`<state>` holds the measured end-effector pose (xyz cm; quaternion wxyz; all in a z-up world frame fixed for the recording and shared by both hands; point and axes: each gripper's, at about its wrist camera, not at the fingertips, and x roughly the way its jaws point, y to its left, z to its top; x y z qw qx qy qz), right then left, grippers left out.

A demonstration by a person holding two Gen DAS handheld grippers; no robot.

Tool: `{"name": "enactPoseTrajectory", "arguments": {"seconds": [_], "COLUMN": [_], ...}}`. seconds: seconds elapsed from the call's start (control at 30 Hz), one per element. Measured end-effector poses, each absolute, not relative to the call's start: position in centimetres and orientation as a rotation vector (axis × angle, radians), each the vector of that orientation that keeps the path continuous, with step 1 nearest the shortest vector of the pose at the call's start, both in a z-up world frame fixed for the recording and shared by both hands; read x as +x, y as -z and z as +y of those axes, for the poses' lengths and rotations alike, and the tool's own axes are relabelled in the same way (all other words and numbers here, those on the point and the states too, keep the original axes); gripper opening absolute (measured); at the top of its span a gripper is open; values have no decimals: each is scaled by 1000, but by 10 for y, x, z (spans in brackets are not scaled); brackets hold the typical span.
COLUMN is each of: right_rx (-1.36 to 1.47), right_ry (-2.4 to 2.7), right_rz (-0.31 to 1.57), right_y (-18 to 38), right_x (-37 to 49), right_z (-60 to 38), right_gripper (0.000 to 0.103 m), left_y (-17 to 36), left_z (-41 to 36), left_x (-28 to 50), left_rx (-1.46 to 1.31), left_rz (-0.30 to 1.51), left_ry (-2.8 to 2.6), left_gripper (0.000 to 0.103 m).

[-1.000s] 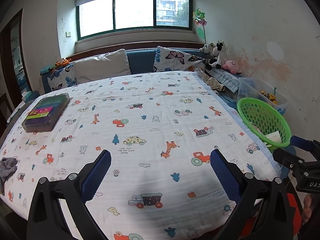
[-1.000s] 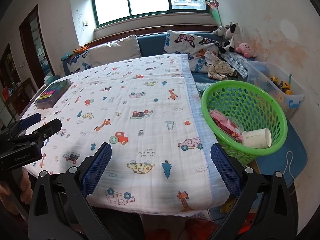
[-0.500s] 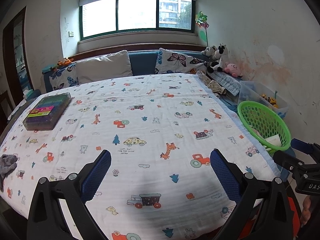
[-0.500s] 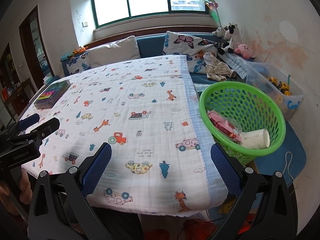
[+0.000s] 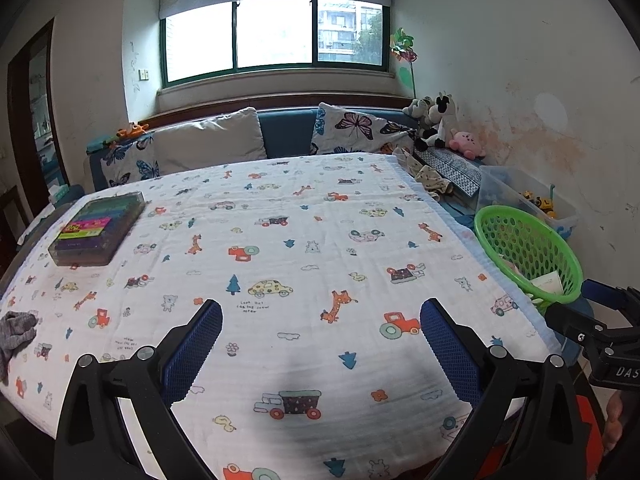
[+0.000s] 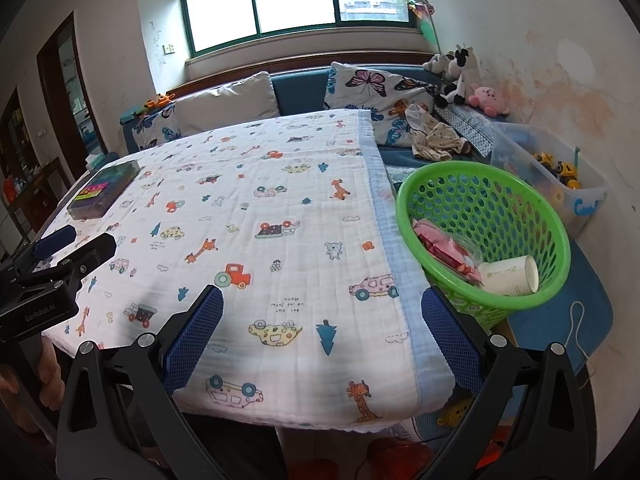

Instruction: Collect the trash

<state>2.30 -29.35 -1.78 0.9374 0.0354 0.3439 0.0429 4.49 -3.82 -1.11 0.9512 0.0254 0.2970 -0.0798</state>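
Note:
A green perforated basket [image 6: 492, 204] stands just off the table's right edge, low beside it. Inside lie a pink wrapper [image 6: 444, 248] and a white paper cup [image 6: 508, 276] on its side. My right gripper [image 6: 322, 300] hovers open over the near right corner of the printed blanket [image 6: 280, 200], nothing between its blue pads. My left gripper [image 5: 320, 316] is open too, above the blanket's near middle, empty. In the left wrist view the basket [image 5: 520, 240] sits at the right, with the right gripper [image 5: 584, 302] in front of it.
A box of coloured items [image 5: 98, 228] lies at the table's far left. A crumpled grey cloth [image 5: 16, 328] sits at the left edge. A clear toy bin [image 6: 560, 168], cushions and plush toys line the bench behind. The left gripper [image 6: 76, 240] shows at left.
Both grippers have drawn back and up a little from the table, so more of the room shows. Both stayed open and empty. Nothing on the table moved.

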Motion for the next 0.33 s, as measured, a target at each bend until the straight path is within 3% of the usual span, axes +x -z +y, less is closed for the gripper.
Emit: {"name": "enactPoseTrajectory", "arguments": {"seconds": [0.33], "right_rx": [76], "right_ry": [-89], "right_rz": [702], "right_y": [18], "right_x": [23], "right_z": [-294], "right_gripper": [99], "left_y": [12], "left_z": [-35], "left_x": [46], "left_rx": [40], "left_rz": [608], "left_ry": [152], "left_gripper": [96]}}
